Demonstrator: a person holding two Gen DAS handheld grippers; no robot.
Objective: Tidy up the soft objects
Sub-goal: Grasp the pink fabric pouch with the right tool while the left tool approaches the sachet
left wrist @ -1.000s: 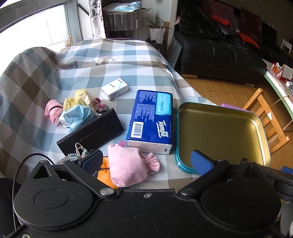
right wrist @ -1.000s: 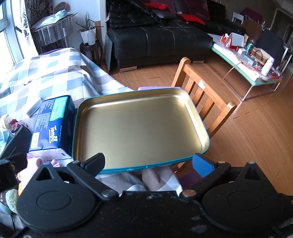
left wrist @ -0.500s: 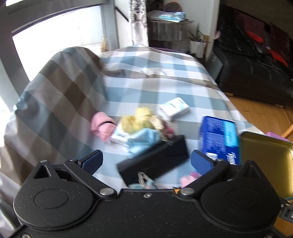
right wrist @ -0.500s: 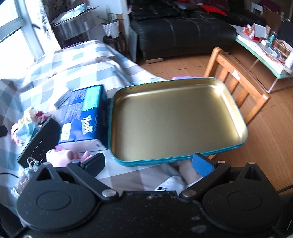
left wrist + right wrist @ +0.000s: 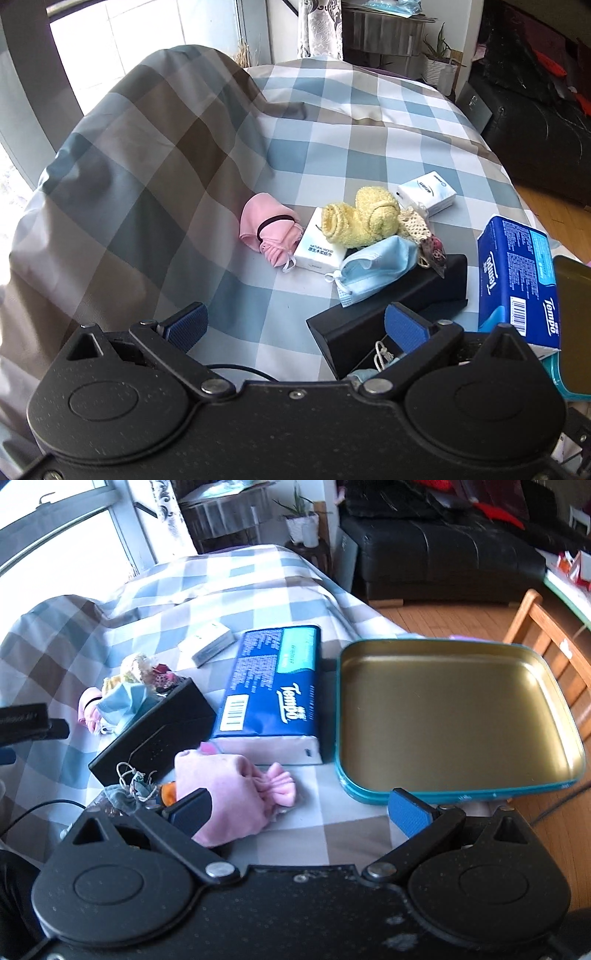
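1. Two grippers hang above a checked tablecloth [image 5: 332,155], both with jaws wide and nothing between them; no item looks sorted yet, since the tin tray [image 5: 458,786] on the far right holds nothing.
2. Leftmost in the left wrist view lies a pink mask [image 5: 267,227], touching a white tissue packet [image 5: 317,247] just to its right.
3. On that packet rests a yellow fluffy sock [image 5: 360,219], with a blue face mask [image 5: 376,266] draped nearer, over the edge of a black box [image 5: 391,317].
4. The left gripper [image 5: 295,325] hovers near this cluster, its right finger over the black box, so I judge the step in hand to be an approach to a first pick here.
5. Farther right sit a small white tissue pack [image 5: 426,192] and a blue Tempo tissue pack [image 5: 273,694], the latter lying between the box and the tray.
6. The right gripper [image 5: 301,808] hangs over a pink drawstring pouch [image 5: 229,782], its left finger overlapping the pouch in view; contact cannot be told.
7. Next, I judge, either gripper needs to lower onto one soft piece, pinch a fold, and carry it rightward into the tray; the blue mask's loose ear loops could snag the box.
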